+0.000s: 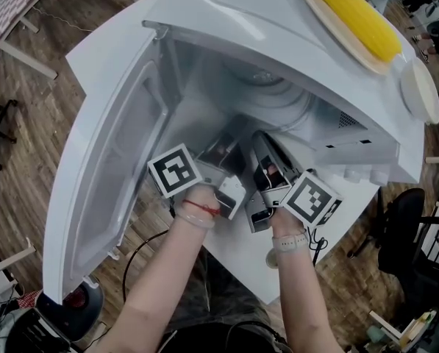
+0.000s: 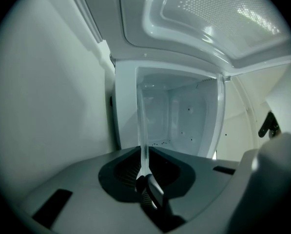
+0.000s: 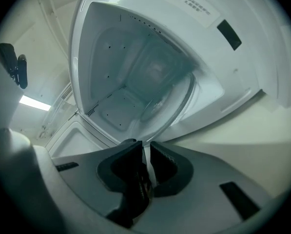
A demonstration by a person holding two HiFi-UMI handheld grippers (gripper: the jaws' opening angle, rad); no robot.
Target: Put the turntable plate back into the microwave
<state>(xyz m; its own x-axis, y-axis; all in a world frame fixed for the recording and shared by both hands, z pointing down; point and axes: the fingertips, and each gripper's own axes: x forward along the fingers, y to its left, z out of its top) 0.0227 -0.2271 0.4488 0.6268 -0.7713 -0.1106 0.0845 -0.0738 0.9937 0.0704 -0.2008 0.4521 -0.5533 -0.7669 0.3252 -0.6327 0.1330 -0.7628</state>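
Turntable plate [image 3: 168,101] held tilted at microwave [image 1: 226,9] cavity opening — rim clamped by left gripper [image 2: 144,165] and right gripper [image 3: 146,152]. Door [image 1: 105,168] swung wide at 9 o'clock. Corn [image 1: 355,13] on dish [image 1: 335,26] on top, 1 o'clock — cavity walls close around plate.

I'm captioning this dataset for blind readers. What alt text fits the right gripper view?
The right claw is shut on the rim of a clear glass turntable plate, held nearly edge-on before the open cavity of a white microwave.
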